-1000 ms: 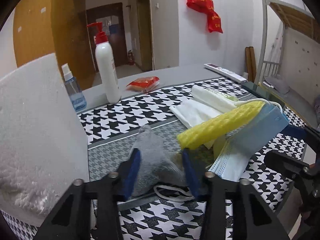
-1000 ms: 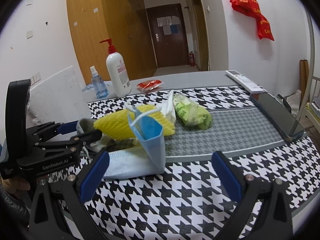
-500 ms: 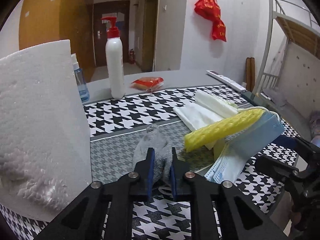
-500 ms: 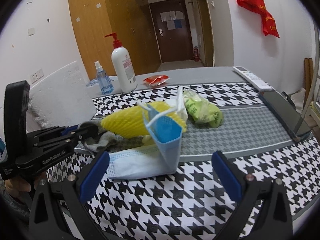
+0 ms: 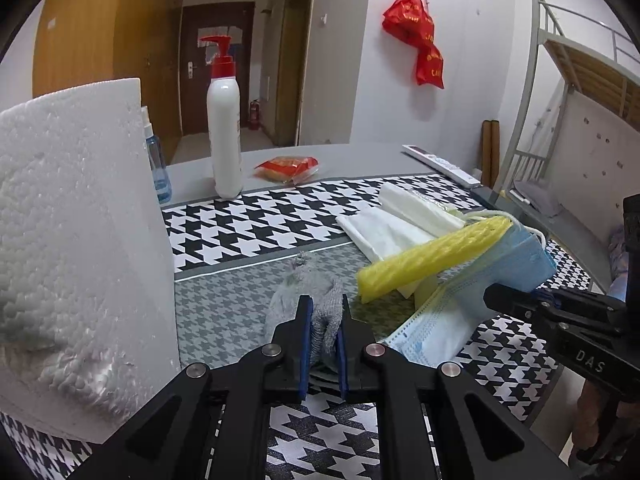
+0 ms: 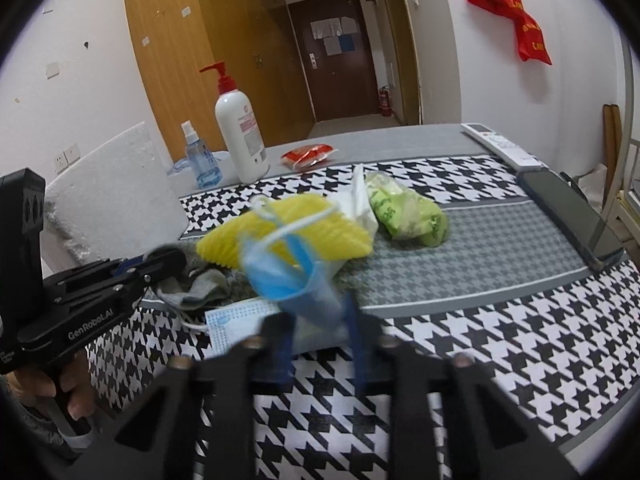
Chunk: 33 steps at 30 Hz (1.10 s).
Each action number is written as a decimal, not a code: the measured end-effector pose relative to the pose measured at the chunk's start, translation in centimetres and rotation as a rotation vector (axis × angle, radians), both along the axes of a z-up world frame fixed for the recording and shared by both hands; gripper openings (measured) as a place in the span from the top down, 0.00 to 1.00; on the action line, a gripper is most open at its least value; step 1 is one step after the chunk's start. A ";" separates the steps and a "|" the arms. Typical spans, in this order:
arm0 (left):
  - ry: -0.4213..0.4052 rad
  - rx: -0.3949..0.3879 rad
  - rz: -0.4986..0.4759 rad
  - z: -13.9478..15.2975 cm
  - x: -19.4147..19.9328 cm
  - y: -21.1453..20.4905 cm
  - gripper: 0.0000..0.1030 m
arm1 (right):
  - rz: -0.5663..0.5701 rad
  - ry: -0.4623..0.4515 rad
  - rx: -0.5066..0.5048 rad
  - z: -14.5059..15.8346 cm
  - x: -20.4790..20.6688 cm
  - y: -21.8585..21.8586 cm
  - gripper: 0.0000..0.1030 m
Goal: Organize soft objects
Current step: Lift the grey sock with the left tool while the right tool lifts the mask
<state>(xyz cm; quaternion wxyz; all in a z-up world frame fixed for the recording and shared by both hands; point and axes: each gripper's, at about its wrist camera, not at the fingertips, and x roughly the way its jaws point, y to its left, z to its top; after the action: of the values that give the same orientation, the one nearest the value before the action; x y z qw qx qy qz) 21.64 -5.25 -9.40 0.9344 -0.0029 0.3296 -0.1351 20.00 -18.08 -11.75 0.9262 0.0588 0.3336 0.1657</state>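
Both tools have closed since a second ago: my left tool [image 5: 323, 336] now pinches the grey sock [image 5: 320, 300] at lower centre of its view; my right tool [image 6: 320, 336], blurred, is closing around the blue mask [image 6: 292, 280]. Beyond lies yellow foam netting [image 6: 320, 232] on the houndstooth tabletop [image 6: 500, 340].

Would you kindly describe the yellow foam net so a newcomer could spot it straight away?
Start at the houndstooth cloth covering the table and find the pile of soft things near its middle. The foam net lies on top, over white tissue packs and beside blue masks. It alone is bright yellow with a ribbed mesh surface.
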 end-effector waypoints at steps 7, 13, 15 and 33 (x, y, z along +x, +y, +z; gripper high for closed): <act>-0.044 -0.014 -0.011 0.5 -0.5 0.2 0.91 | -0.017 -0.054 -0.018 1.3 -1.7 0.1 0.91; -0.092 -0.032 -0.034 1.4 -1.4 0.3 0.91 | -0.047 -0.073 -0.025 2.5 -2.7 -0.6 0.91; -0.123 -0.031 -0.042 1.9 -1.9 0.2 0.91 | -0.051 -0.088 -0.029 2.9 -3.0 -0.7 0.91; -0.219 -0.029 -0.015 5.5 -4.8 0.7 0.91 | -0.085 -0.213 -0.002 6.2 -5.7 -1.8 0.91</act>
<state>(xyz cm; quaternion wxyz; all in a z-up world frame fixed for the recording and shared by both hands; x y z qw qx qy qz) 16.85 -4.54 -3.92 0.9636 0.0008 0.2235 -0.1465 14.35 -19.86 -5.53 0.9626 0.0542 0.2307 0.1312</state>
